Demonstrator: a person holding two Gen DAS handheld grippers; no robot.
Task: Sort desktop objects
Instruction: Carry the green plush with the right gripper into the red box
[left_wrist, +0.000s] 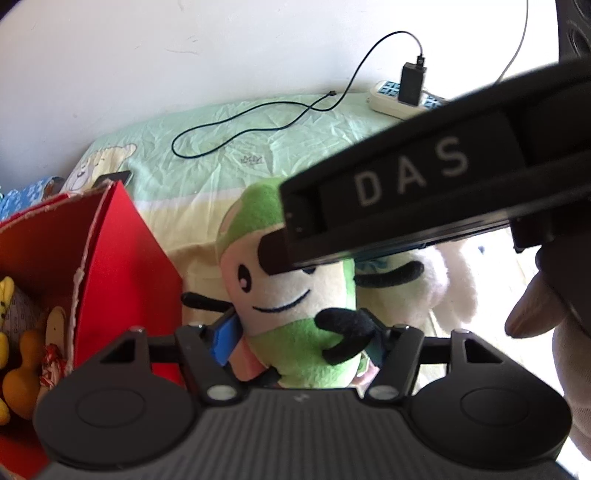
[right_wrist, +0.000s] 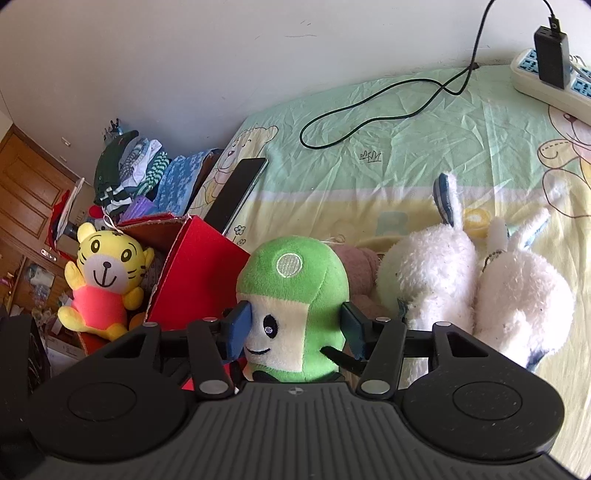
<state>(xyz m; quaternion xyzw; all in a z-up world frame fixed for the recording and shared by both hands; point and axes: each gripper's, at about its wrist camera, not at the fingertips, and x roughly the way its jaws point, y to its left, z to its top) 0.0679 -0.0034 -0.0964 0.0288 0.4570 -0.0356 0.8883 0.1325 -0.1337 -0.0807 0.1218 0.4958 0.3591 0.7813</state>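
While both grippers (right_wrist: 291, 328) are clamping the green plush (right_wrist: 291, 295), lifting evenly, clearing the red box (right_wrist: 195, 273) rim.

Both views ride on hand-held grippers, each looking forward and steeply down along its own fingers at a bed sheet (right_wrist: 388, 122) against a white wall. The left wrist camera sits very close to the green plush doll (left_wrist: 295, 295), low at its body, with the right gripper's housing (left_wrist: 424, 184) crossing overhead. The right wrist camera looks from slightly higher at the doll's head (right_wrist: 295, 291). Shared ground — the doll, the red box (left_wrist: 122, 258) (right_wrist: 199, 266), black cable (left_wrist: 258, 118) (right_wrist: 369, 118), power strip (left_wrist: 384, 99) (right_wrist: 546, 85) and white plush (left_wrist: 443, 280) (right_wrist: 480, 280).
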